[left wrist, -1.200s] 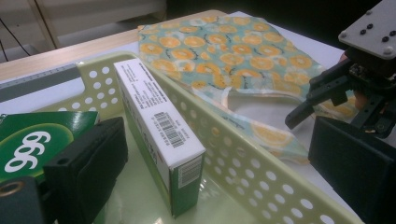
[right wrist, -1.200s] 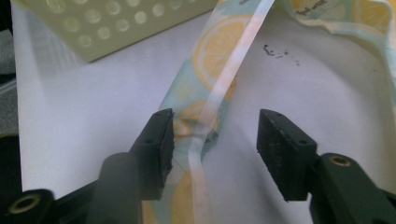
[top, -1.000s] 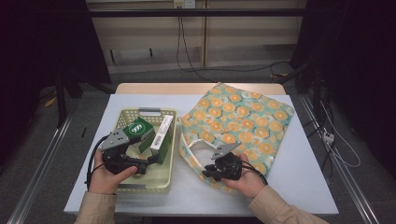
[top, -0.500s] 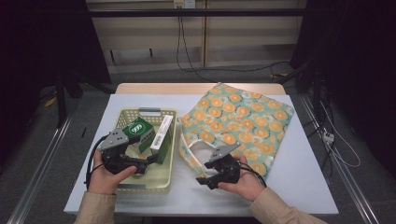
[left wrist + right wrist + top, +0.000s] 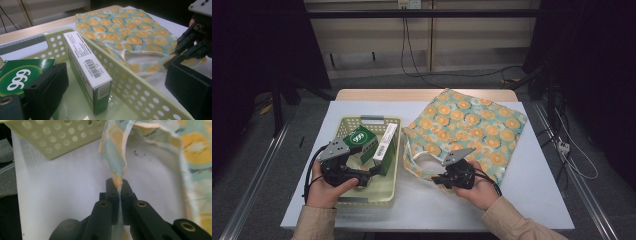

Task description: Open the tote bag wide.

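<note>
On the table (image 5: 532,200), the basket (image 5: 393,172) is sitting left of the bag (image 5: 472,125) — the two just beside each other. Two boxes are standing in the basket: the barcode box (image 5: 87,67) nearer the bag, the 999 box (image 5: 359,140) to its left — both touching.

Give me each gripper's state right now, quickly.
Left gripper: open, holding nothing, jaws spread over the basket beside the green box.
Right gripper: closed on the handle strip of the orange-patterned bag.
</note>
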Demonstrator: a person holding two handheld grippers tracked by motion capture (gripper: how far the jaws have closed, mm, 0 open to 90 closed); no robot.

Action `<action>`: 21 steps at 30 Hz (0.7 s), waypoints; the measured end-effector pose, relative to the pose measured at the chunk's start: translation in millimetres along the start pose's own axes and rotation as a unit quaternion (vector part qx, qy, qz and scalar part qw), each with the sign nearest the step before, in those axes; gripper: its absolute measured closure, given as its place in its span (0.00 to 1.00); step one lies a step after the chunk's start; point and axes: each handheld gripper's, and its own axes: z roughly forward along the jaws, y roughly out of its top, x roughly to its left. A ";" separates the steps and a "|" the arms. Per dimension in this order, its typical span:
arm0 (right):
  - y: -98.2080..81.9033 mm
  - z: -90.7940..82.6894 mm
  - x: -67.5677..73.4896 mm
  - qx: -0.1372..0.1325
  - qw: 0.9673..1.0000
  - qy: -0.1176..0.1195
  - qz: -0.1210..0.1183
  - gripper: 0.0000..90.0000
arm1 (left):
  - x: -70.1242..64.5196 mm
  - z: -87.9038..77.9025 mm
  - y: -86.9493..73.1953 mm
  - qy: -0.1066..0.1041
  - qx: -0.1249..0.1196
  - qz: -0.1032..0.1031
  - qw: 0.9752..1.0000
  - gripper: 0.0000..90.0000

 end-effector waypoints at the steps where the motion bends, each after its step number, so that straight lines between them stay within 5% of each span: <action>1: 1.7 -3.7 -2.4 -0.005 1.000 0.004 0.005 0.99 | -0.1 -0.4 0.1 0.000 -0.001 0.000 1.000 0.05; 6: 9.5 -23.4 -21.2 -0.049 0.997 0.014 0.050 0.93 | 0.1 -0.9 0.0 0.000 -0.002 -0.001 1.000 0.05; 13: 9.3 -29.1 -32.3 -0.052 0.997 -0.004 0.050 1.00 | -0.8 -0.1 0.1 -0.002 0.000 0.000 1.000 0.05; 17: 8.1 -35.8 -59.0 -0.047 0.996 -0.036 0.072 1.00 | -0.7 -1.7 0.8 -0.001 -0.003 -0.001 1.000 0.05; 21: 3.2 -46.4 -94.7 -0.050 0.990 -0.071 0.107 1.00 | 0.0 -3.2 1.0 0.000 -0.005 -0.001 1.000 0.05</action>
